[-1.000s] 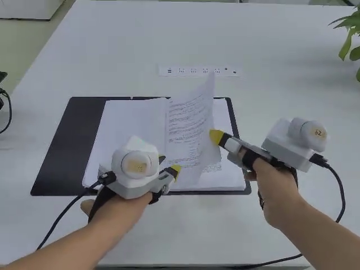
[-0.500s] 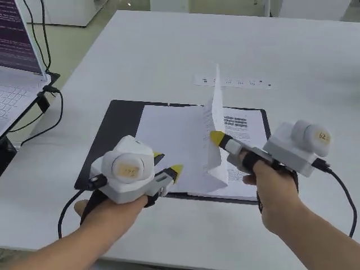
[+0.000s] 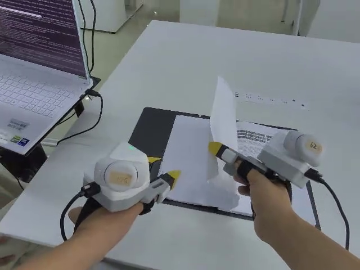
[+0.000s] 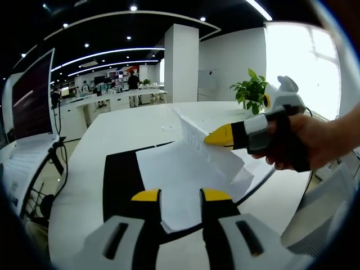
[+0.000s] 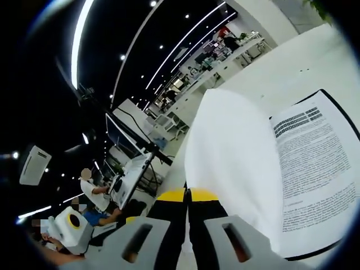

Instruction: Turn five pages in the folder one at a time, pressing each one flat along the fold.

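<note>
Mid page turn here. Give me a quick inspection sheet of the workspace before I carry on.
Surface: white table.
Job's things: black folder lying open; one page lifted upright, printed sheet showing beneath.
Clutter: open laptop beside the table's left edge; power strip beyond the folder.
Grippers: right gripper shut on the page's edge; left gripper open, holding nothing, near the folder's front edge.
Cables: laptop cable; a lead trails from each gripper.
Surroundings: potted plant; open office behind.

The head view looks steeply down on the folder (image 3: pixel 147 132) from nearby; both gripper views sit low and close, sharing its raised page (image 3: pixel 223 118).
</note>
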Action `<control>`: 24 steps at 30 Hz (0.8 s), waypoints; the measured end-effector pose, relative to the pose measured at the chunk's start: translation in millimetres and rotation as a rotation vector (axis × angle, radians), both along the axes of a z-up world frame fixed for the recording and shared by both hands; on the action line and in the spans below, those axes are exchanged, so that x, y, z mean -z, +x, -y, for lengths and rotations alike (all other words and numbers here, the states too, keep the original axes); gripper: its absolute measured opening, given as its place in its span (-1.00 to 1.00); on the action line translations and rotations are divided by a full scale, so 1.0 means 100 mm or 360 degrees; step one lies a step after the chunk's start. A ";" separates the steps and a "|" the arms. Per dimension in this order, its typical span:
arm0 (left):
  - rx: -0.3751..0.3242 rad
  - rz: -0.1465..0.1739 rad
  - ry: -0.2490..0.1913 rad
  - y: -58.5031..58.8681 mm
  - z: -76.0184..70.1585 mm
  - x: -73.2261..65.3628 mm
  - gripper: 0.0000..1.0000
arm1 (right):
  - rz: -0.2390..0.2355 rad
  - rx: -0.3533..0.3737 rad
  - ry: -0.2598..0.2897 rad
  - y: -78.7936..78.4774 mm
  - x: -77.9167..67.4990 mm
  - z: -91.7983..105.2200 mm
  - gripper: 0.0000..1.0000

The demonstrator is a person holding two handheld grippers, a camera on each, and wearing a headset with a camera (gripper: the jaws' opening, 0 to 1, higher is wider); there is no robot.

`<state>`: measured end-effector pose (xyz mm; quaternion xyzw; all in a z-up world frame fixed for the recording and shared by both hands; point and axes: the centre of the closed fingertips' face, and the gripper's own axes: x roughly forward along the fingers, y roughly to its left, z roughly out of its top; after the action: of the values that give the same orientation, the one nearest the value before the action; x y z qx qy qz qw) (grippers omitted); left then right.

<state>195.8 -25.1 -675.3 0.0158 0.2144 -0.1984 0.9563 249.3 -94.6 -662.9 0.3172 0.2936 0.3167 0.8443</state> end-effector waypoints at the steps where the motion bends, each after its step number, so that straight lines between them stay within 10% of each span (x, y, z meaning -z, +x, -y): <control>1: -0.0010 0.0002 0.0000 0.00 -0.03 0.00 -0.48 | -0.0011 0.0000 -0.0005 0.00 0.03 -0.03 -1.00; 24: -0.0144 -0.0039 -0.0044 -0.19 -0.62 0.02 -0.50 | -0.0384 0.0011 -0.0116 0.10 0.99 -0.75 -1.00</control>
<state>176.4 36.8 -677.7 -0.0096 0.2238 -0.1582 0.9617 259.4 -19.3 -762.0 0.3232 0.4033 0.2626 0.8148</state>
